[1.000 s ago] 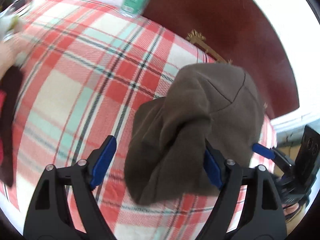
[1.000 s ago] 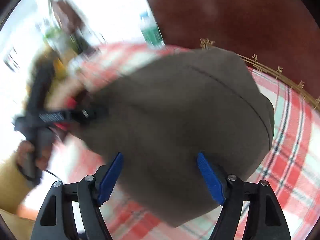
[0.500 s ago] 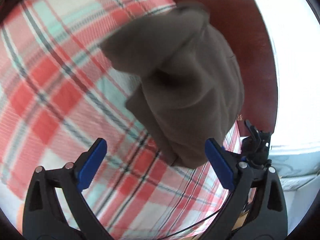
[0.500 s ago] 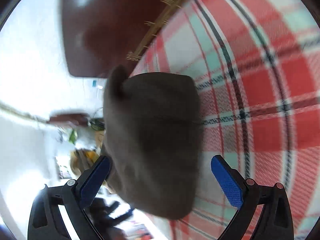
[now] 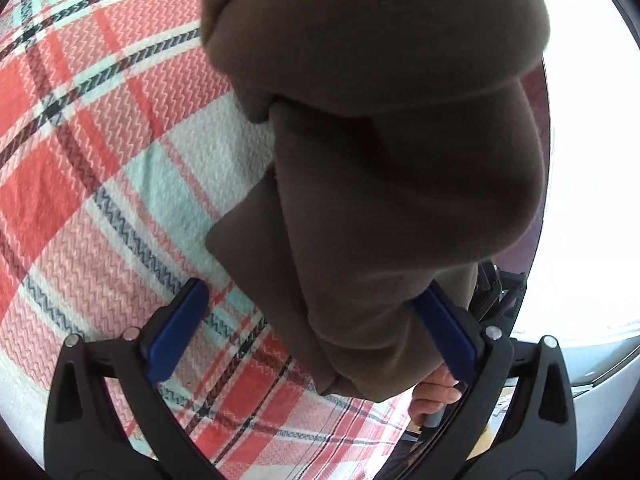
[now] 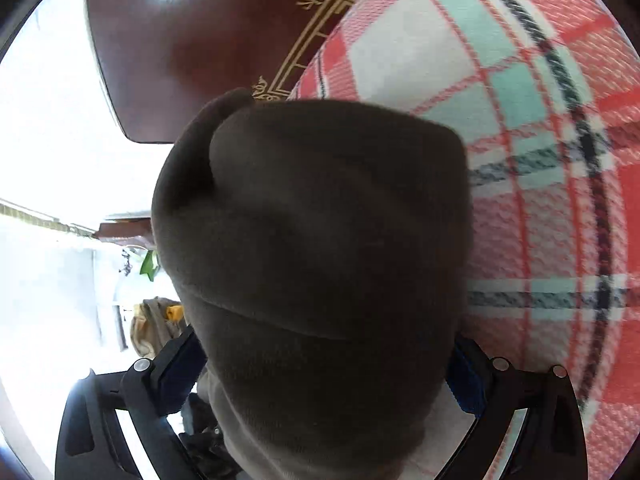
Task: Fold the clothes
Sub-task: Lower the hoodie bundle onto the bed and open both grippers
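My left jaws (image 5: 312, 332) stand wide apart over the plaid blanket (image 5: 100, 152), gripping nothing, with the brown garment (image 5: 384, 160) bunched from twelve o'clock down to five and brushing the right-hand pad. My right jaws (image 6: 320, 372) also gape wide, the same garment (image 6: 312, 248) heaped between the pads; whether they pinch it I cannot tell. A hand (image 5: 434, 394) shows at five o'clock beneath the cloth, and the dark wooden headboard (image 6: 192, 40) lies at eleven.

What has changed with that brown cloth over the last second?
Both grippers have moved in on the brown fleece garment, which now fills far more of each view. The left gripper and right gripper stay open, the fleece between their fingers. The red-and-mint plaid blanket still lies underneath.
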`<control>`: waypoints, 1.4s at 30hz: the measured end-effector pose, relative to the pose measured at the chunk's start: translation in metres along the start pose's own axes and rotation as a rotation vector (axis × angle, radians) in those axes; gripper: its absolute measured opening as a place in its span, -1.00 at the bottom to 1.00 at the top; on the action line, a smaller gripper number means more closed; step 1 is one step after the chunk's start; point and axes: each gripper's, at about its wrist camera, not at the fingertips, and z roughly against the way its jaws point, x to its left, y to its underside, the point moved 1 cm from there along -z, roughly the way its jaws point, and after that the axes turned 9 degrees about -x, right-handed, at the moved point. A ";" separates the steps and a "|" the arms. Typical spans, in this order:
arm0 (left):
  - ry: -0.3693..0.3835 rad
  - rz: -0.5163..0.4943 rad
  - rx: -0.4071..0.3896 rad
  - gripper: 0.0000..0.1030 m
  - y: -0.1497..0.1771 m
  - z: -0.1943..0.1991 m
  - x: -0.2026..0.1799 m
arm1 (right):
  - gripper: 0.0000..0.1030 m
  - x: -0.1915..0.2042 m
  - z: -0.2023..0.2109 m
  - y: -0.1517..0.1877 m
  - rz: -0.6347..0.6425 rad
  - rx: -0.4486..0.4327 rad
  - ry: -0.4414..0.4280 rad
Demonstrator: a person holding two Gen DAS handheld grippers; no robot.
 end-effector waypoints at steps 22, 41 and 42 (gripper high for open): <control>0.119 -0.259 -0.369 0.83 -0.141 0.118 -0.118 | 0.44 0.175 -0.076 -0.043 0.108 -0.023 -0.576; -0.243 -0.313 -0.258 0.82 -0.165 0.066 -0.030 | 0.70 0.157 -0.113 -0.022 0.475 0.056 0.202; -0.259 -0.327 -0.257 0.83 -0.164 0.069 -0.030 | 0.70 0.162 -0.106 -0.018 0.526 0.031 0.243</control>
